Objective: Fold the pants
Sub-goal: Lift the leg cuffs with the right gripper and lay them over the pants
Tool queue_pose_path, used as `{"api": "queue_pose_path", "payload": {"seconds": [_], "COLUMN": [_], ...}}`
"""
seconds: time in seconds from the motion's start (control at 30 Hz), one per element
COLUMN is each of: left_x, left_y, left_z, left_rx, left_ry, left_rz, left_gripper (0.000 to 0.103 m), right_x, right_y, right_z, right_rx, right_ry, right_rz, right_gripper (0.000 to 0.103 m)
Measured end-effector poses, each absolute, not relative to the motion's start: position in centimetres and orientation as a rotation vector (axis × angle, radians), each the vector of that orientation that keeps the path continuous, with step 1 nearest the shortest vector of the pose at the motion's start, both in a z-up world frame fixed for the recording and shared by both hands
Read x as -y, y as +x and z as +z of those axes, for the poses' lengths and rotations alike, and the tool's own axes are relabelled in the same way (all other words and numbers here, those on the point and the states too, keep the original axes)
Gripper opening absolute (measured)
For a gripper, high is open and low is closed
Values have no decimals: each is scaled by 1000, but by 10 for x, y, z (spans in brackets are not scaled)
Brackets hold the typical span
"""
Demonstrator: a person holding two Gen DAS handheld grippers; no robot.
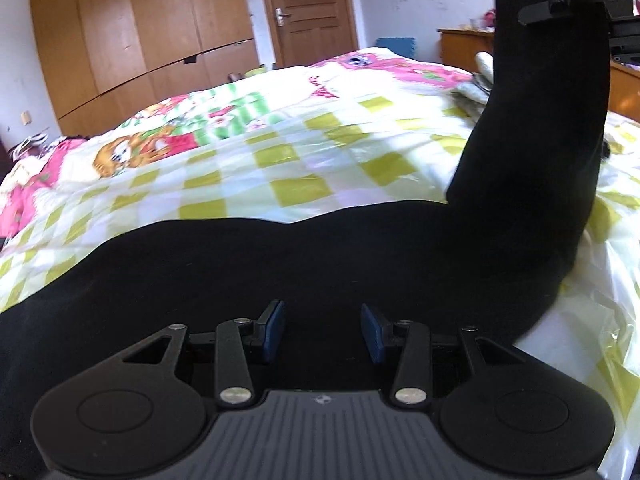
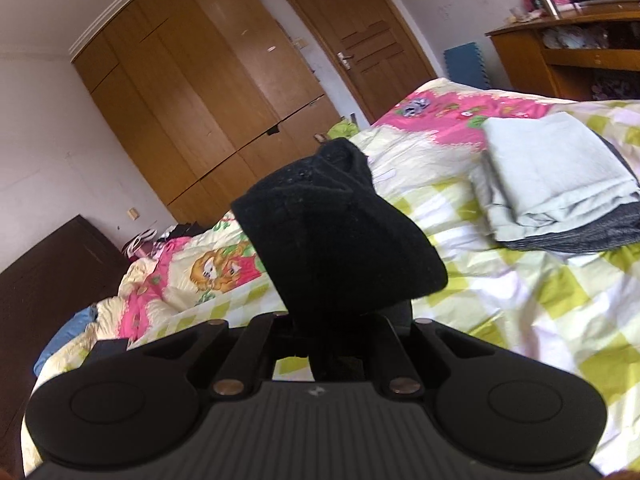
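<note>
A: Where are the black pants [image 1: 280, 264]?

B: They lie across the checked bedspread [image 1: 248, 168] on the bed. One leg rises from the cloth at the right of the left wrist view, up to the right claw [image 1: 576, 4].

A: State of the right claw [image 2: 332, 344]?

B: Clenched on a bunched end of the pants [image 2: 340, 232], which stands above its fingers in the right wrist view.

A: And the left claw [image 1: 323, 330]?

B: Released. Its blue pads [image 1: 276, 330] stand apart over the black cloth, gripping nothing.

A: Anything else on the bed?

B: A stack of folded clothes [image 2: 556, 180], well apart from the pants.
</note>
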State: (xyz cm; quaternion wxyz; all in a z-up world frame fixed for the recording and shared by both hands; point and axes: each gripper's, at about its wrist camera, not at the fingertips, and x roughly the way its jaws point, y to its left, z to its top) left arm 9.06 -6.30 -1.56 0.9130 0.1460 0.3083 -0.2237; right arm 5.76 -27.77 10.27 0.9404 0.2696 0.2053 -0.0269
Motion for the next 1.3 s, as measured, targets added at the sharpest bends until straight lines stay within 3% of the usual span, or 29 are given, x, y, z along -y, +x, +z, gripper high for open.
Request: {"api": "queue_pose_path", "payload": {"seconds": [0.43,1.03,1.3], "left_x": [-17,-111,-162], "left_y": [106,91,98], "left_z": [-15,-12,-33], "left_rx": [-638,-556,-610], "left_ry": [182,155,68], "left_rz": [-322,-101,4], "left_gripper": [55,55,55], "right_x": [160,57,-15], "right_y": [119,147,171], "right_z": [81,95,89], "right_rx": [-608,-614,-628], "right_ry": [389,237,164], "right_rz": [103,221,316], "right_gripper": [8,8,8]}}
